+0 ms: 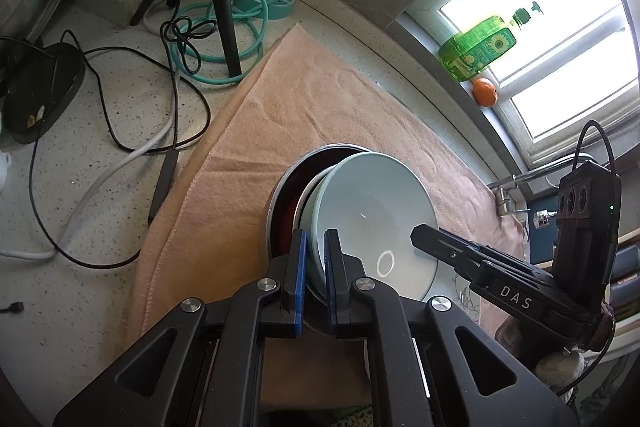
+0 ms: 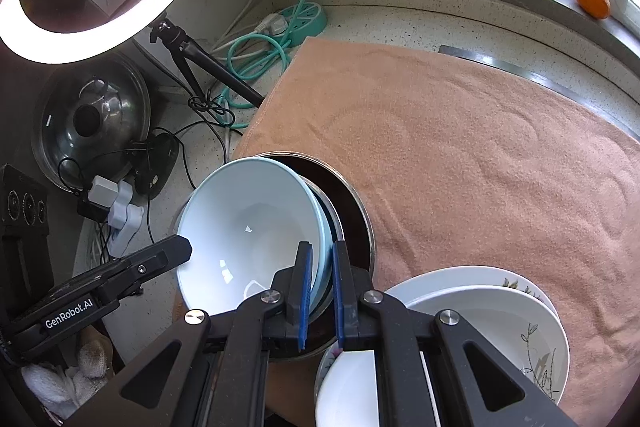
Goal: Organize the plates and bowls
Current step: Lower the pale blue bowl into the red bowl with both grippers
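Left gripper (image 1: 316, 281): right under the lens, your blue pads are clamped on the near rim of the pale blue bowl (image 1: 376, 223), 1 pad inside, 1 outside, so the rim cannot slip.
Right gripper (image 2: 320, 291): same story on the opposite rim of that bowl, pads pinched tight across the wall.
Why 2 grips: you hold it from both sides, which looks meant to steady a tilted bowl as it goes in.
Bowl position: it leans at an angle, partly inside the steel bowl (image 2: 356, 211), lower edge in, upper edge out.
Steel bowl: sits on the peach towel (image 2: 480, 155), likely there to cushion and stop sliding.
White dishes (image 2: 500, 311): stacked just beside the steel bowl on the towel, nearest your right hand, already grouped.
Stage: my read is nesting in progress, bowl not yet seated flat.
Next: level it before you let go, or it may rock against the steel.
Clutter: cables (image 1: 176, 83) and tripod (image 1: 224, 7) stay off the towel, well clear.
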The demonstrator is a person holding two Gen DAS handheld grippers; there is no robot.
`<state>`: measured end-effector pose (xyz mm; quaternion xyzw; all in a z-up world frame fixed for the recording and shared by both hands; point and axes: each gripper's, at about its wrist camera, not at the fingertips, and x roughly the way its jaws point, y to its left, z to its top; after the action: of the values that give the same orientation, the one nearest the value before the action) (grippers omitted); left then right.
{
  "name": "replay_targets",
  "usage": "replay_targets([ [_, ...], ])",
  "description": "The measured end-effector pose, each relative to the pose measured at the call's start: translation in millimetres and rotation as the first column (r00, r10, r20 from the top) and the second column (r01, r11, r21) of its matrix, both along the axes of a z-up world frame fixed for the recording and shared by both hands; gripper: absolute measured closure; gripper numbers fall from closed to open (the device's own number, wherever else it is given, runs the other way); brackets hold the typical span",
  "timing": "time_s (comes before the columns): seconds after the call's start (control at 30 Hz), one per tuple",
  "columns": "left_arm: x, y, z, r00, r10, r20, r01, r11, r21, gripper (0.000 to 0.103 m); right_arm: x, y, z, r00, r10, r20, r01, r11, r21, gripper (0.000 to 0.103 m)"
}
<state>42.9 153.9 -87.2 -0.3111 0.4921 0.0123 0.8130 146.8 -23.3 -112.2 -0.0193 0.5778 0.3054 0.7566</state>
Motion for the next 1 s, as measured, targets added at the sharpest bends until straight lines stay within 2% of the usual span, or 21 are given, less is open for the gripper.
replay_targets([
  [0.6,2,-2,0,1.0,-0.004,-0.008,0.004,1.0,0.009,0.096,1,2,-4,1.0,0.009,-0.012,-0.009,1.0,-0.006,0.092],
  [1.0,-9,9,16,0.999,0.026,0.033,-0.026,1.0,0.01,0.096,2,-9,9,1.0,-0.013,0.012,0.013,1.0,0.022,0.092],
])
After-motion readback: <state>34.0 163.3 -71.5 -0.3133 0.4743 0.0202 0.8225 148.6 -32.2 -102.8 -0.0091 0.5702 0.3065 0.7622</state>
